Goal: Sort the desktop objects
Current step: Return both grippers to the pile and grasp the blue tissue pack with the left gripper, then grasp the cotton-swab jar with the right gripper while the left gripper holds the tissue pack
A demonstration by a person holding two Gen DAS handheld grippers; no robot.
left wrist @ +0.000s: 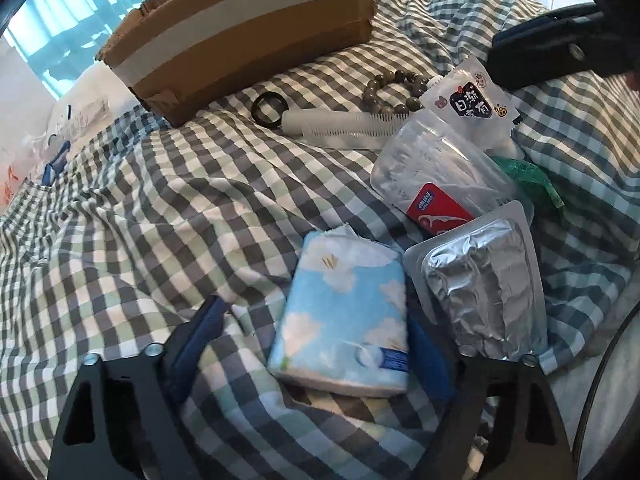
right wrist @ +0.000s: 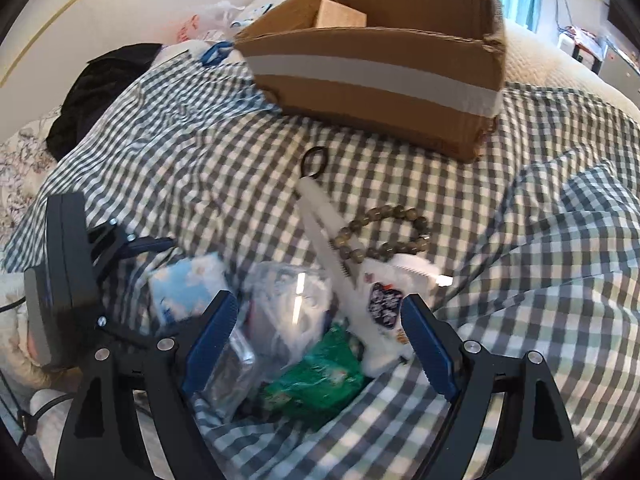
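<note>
— Left gripper [left wrist: 308, 332]? Spread wide astride the sky-blue cloud-printed tissue pack [left wrist: 340, 316] mid-bedspread, nothing clamped yet — lined up for pickup.
— Right gripper [right wrist: 320, 340]? Gaping over green crinkled packet [right wrist: 320, 376], empty, seemingly; brown cardboard box [right wrist: 372, 80] waiting beyond.

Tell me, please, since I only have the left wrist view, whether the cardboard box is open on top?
Observer: Yes. The right wrist view shows the cardboard box open on top, with a small tan block in its far left corner.
Operator: Thank you. Is the right gripper holding anything?
Observer: No. The right gripper is open, with the green packet lying between its fingers.
Operator: Does anything else lie out beyond the pile?
Observer: A black garment lies left of the box, at the edge of the checked cover.
</note>
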